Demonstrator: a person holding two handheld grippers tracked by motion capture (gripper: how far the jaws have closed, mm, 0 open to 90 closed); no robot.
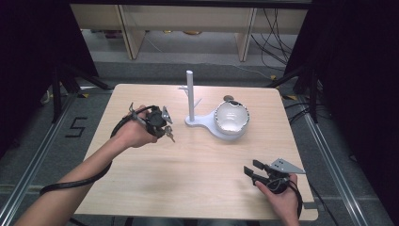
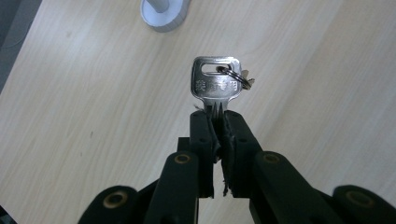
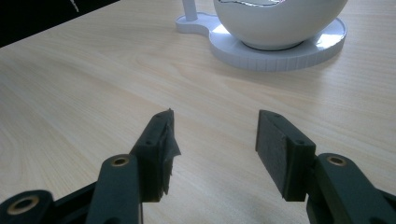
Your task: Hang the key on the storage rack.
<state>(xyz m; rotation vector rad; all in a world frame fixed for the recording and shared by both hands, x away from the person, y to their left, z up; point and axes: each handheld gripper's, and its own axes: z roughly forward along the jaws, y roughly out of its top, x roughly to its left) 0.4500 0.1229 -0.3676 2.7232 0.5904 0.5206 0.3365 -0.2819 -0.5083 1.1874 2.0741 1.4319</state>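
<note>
My left gripper is shut on a silver key, pinched by its blade so the head sticks out past the jaws. A key ring with more keys hangs from the head. In the high view the keys hang above the table's left middle, left of the white stand. A white bowl rests on the stand's round base. My right gripper hovers near the front right of the table, open, with nothing between its pads.
The stand has an upright post with short pegs sticking out sideways. The wooden table is bare between the two grippers. Beyond its far edge are shelf legs and cables on the floor.
</note>
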